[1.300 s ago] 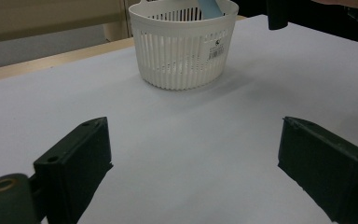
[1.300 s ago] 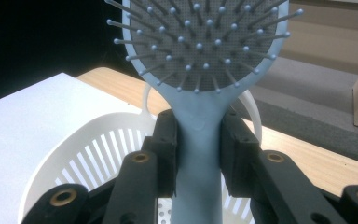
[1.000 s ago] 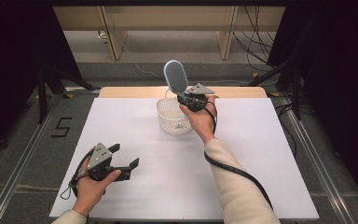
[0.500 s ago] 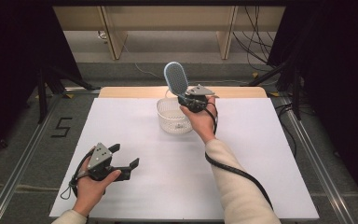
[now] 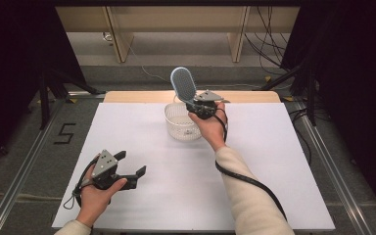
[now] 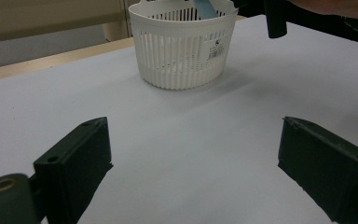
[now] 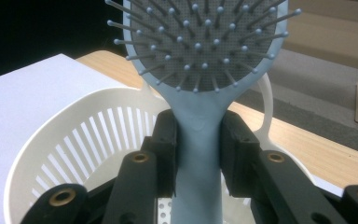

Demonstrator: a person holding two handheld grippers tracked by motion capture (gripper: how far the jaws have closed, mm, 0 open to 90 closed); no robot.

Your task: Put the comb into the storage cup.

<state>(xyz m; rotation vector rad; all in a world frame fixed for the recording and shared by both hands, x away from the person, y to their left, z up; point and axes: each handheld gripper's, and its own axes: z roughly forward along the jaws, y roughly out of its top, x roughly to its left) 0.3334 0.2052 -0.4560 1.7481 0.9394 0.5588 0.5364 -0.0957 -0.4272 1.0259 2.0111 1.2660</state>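
Note:
A light blue hairbrush (image 5: 182, 84) (image 7: 200, 56) stands upright over a white slotted basket (image 5: 178, 123) (image 7: 74, 140) at the far middle of the white table. My right gripper (image 5: 196, 104) (image 7: 198, 154) is shut on the brush's handle, its head up and its bristles facing the right gripper view. The handle's lower end dips into the basket (image 6: 182, 46). My left gripper (image 5: 127, 166) (image 6: 193, 172) rests low over the table near the front left, jaws wide open with nothing between them.
The white table sheet (image 5: 274, 161) lies on a wooden top (image 5: 137, 96) whose strip shows at the far edge. Metal rails (image 5: 24, 161) flank the table, and cables (image 5: 269, 29) trail on the floor behind. Open sheet surrounds the basket.

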